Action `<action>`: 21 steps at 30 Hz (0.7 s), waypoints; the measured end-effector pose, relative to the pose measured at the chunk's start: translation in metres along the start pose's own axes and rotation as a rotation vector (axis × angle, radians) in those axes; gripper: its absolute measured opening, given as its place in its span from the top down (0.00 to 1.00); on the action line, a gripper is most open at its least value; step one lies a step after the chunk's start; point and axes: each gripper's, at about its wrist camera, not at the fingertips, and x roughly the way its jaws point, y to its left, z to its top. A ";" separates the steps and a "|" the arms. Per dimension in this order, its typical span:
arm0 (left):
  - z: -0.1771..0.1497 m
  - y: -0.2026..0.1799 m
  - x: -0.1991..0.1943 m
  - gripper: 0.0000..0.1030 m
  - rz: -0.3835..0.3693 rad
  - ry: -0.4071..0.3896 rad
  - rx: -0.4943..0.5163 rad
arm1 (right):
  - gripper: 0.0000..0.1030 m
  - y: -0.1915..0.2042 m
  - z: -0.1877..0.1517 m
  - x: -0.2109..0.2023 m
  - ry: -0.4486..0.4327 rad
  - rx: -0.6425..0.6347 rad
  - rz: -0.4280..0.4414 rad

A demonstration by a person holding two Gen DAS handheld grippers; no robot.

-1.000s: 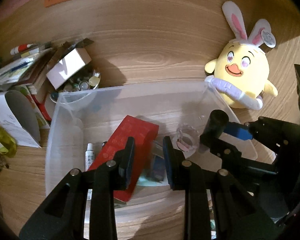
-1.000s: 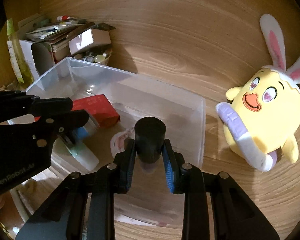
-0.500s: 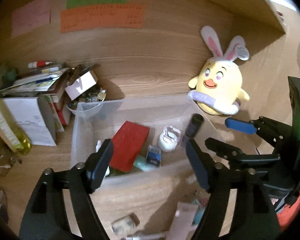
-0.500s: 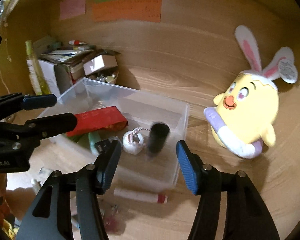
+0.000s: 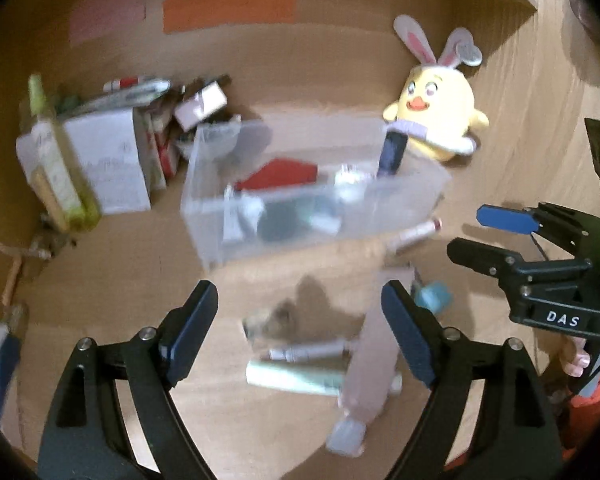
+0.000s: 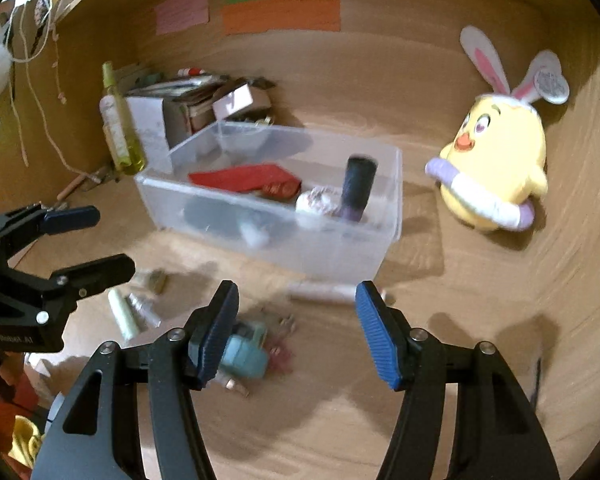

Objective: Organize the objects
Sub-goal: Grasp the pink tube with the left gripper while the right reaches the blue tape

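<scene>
A clear plastic bin point(image 5: 312, 236) point(image 6: 340, 248) stands on the wooden table. It holds a red box point(image 5: 280, 172) point(image 6: 244, 176), a dark cylinder point(image 5: 392, 154) point(image 6: 358, 188) leaning at its right end, and small items. My left gripper point(image 5: 298, 296) hovers in front of the bin, its jaws opening with nothing between them. Below it lie a pink tube point(image 5: 374, 356), a pale green tube point(image 5: 296, 378) and a silver stick point(image 5: 308, 352). My right gripper point(image 6: 297, 294) is open and empty above a teal item point(image 6: 246, 350). A pinkish tube point(image 6: 324, 290) lies against the bin's front.
A yellow plush chick with rabbit ears point(image 5: 436, 120) point(image 6: 496, 160) sits right of the bin. Boxes and papers point(image 6: 188, 100) and a yellow-green bottle point(image 6: 118, 128) crowd the back left. Coloured paper notes point(image 6: 280, 12) hang on the wall. Each gripper shows in the other's view.
Both grippers pulled back from over the bin and opened. The right one let go of the dark cylinder, which now stands in the bin. Loose items in front came into view.
</scene>
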 end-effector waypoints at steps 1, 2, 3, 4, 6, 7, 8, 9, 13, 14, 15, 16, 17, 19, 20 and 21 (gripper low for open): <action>-0.007 0.001 0.000 0.18 -0.008 0.012 -0.011 | 0.45 0.002 -0.005 0.002 0.007 0.002 0.003; -0.014 0.002 0.001 0.18 -0.019 0.028 -0.022 | 0.45 0.004 -0.009 0.004 0.016 0.004 0.006; -0.018 0.001 0.002 0.20 -0.026 0.038 -0.026 | 0.45 0.005 -0.012 0.006 0.021 0.006 0.010; -0.024 0.001 0.001 0.23 -0.039 0.049 -0.031 | 0.45 0.006 -0.015 0.009 0.026 0.011 0.014; -0.033 -0.001 -0.001 0.28 -0.055 0.061 -0.039 | 0.45 0.008 -0.021 0.013 0.041 0.023 0.031; -0.037 -0.001 -0.003 0.29 -0.065 0.063 -0.043 | 0.45 0.009 -0.023 0.016 0.050 0.028 0.042; -0.041 -0.002 -0.006 0.29 -0.072 0.064 -0.046 | 0.45 0.010 -0.024 0.018 0.053 0.031 0.046; -0.044 -0.003 -0.007 0.30 -0.077 0.065 -0.047 | 0.45 0.012 -0.026 0.019 0.056 0.032 0.049; -0.056 -0.009 -0.009 0.37 -0.082 0.078 -0.034 | 0.53 0.017 -0.028 0.026 0.070 0.033 0.057; -0.058 -0.011 -0.009 0.38 -0.087 0.085 -0.030 | 0.54 0.017 -0.029 0.028 0.074 0.036 0.060; -0.060 -0.014 -0.007 0.41 -0.093 0.092 -0.025 | 0.56 0.018 -0.029 0.030 0.078 0.038 0.062; -0.062 -0.016 -0.006 0.44 -0.096 0.097 -0.020 | 0.59 0.018 -0.029 0.032 0.082 0.038 0.063; -0.063 -0.017 -0.005 0.45 -0.097 0.101 -0.016 | 0.61 0.019 -0.029 0.034 0.087 0.038 0.062; -0.066 -0.020 0.000 0.54 -0.093 0.110 -0.007 | 0.63 0.019 -0.029 0.033 0.082 0.037 0.059; -0.067 -0.022 0.003 0.56 -0.095 0.117 -0.006 | 0.63 0.020 -0.030 0.032 0.075 0.035 0.057; -0.067 -0.023 0.003 0.59 -0.085 0.105 -0.001 | 0.63 0.020 -0.030 0.031 0.071 0.035 0.054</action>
